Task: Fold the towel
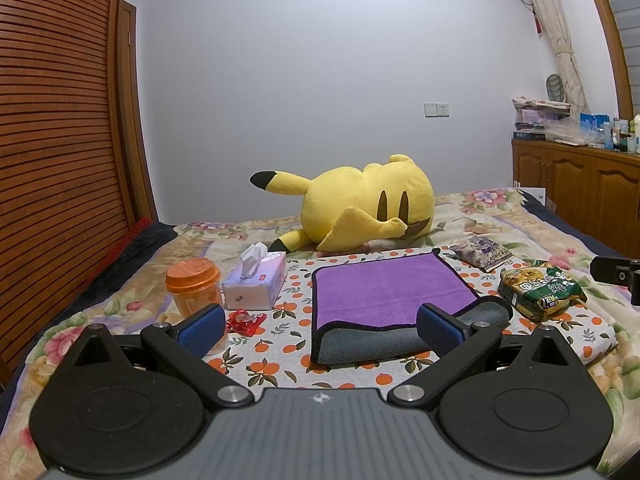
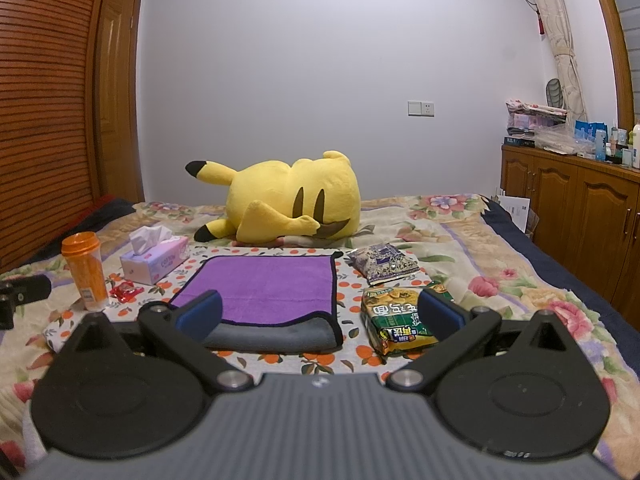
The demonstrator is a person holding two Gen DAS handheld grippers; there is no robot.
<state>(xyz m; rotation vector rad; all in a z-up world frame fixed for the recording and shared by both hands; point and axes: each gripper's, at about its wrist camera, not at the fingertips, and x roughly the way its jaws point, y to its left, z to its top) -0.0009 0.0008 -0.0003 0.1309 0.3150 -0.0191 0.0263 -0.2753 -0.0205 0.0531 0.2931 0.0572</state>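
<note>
A purple towel (image 1: pixel 384 288) with a black hem and grey underside lies folded on the orange-print cloth (image 1: pixel 280 344); its grey folded edge faces me. It also shows in the right wrist view (image 2: pixel 268 288). My left gripper (image 1: pixel 320 330) is open and empty, just short of the towel's near edge. My right gripper (image 2: pixel 320 312) is open and empty, in front of the towel's near right corner. The other gripper shows at the right edge of the left view and the left edge of the right view.
An orange cup (image 1: pixel 194 284), a tissue box (image 1: pixel 256 284) and a red candy wrapper (image 1: pixel 244 320) lie left of the towel. Two snack packets (image 2: pixel 394 320) (image 2: pixel 382 264) lie to its right. A yellow plush (image 1: pixel 360 208) lies behind. Wooden cabinets (image 2: pixel 572 208) stand at the right.
</note>
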